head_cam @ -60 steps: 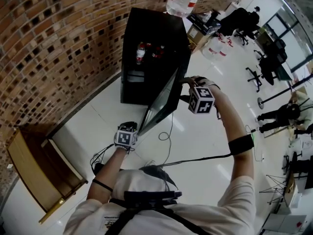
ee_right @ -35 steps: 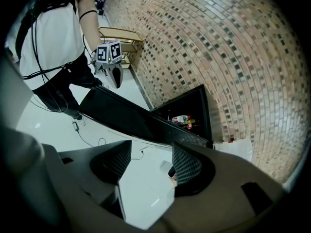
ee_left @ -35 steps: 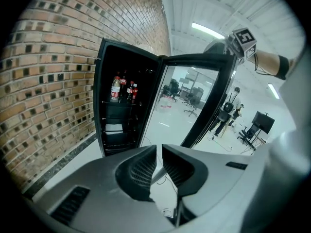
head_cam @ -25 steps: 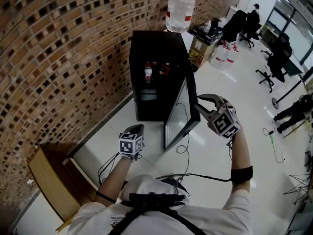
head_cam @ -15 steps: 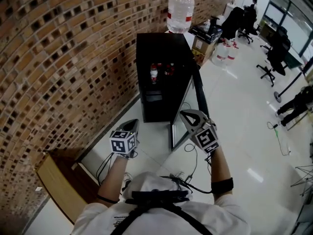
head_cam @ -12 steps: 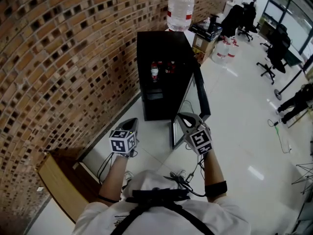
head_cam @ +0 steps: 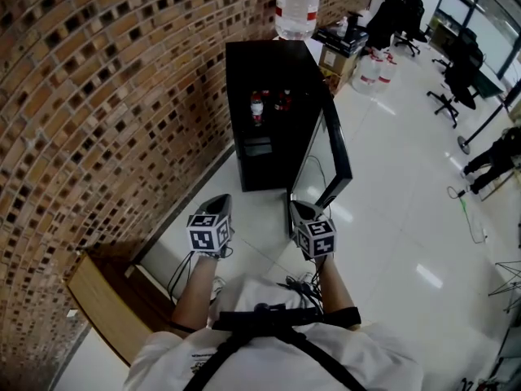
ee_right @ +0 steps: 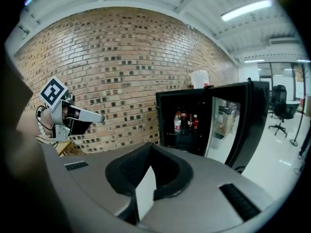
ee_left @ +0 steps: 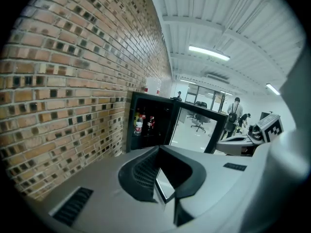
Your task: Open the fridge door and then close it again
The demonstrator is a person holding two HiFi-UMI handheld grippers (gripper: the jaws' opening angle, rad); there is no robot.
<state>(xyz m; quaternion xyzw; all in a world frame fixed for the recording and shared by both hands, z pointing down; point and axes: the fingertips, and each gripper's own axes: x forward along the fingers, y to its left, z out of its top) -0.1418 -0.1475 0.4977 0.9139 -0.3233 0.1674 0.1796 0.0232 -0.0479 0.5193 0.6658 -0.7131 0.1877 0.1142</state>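
The black fridge [head_cam: 269, 96] stands against the brick wall with its glass door [head_cam: 328, 157] swung open; bottles [head_cam: 259, 104] show on a shelf inside. Both grippers hang low in front of me, short of the fridge and touching nothing. My left gripper [head_cam: 219, 203] is shut and empty. My right gripper [head_cam: 299, 211], below the door's lower corner, has just been closing with nothing between its jaws and now looks shut. The open fridge [ee_left: 148, 125] fills the middle of the left gripper view, and in the right gripper view the door [ee_right: 248, 125] stands to the right.
A big water jug [head_cam: 297, 6] sits on the fridge top. A low wooden cabinet [head_cam: 98, 296] stands at the lower left by the brick wall [head_cam: 106, 96]. Cables [head_cam: 181, 271] trail on the white floor. Water jugs [head_cam: 370, 70], office chairs and a person [head_cam: 492, 165] are at right.
My right gripper has left the door's edge, dropped low and come back toward me, rolling and closing on the way. The left gripper has shifted slightly. The door stays open.
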